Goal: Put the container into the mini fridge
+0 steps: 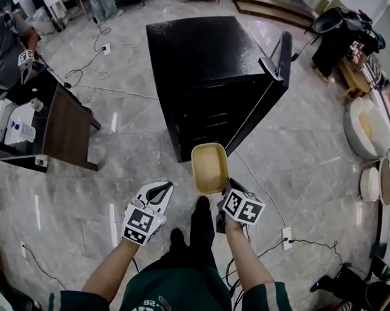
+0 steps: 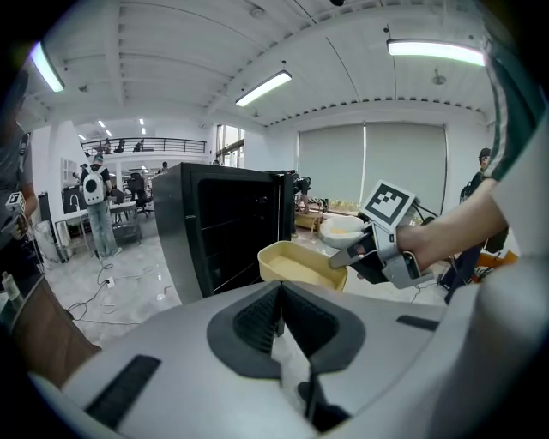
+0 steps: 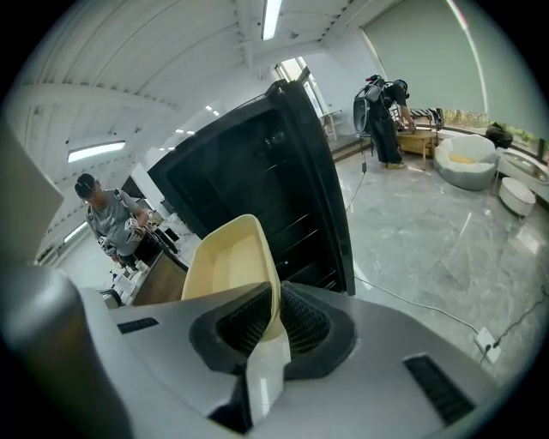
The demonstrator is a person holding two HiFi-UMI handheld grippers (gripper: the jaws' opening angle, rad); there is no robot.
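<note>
Container (image 1: pixel 209 166) held before mini fridge (image 1: pixel 205 68)
Right tongs (image 1: pixel 224 185) pinch its rim; seemingly light, stiff plastic. Left tongs (image 1: pixel 158 192) clenched, empty.

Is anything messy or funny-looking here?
Nothing is spilled or broken. The only odd bit: the right gripper holds the yellow container by just one rim, so it juts out in front of the mini fridge, whose door stands open.
</note>
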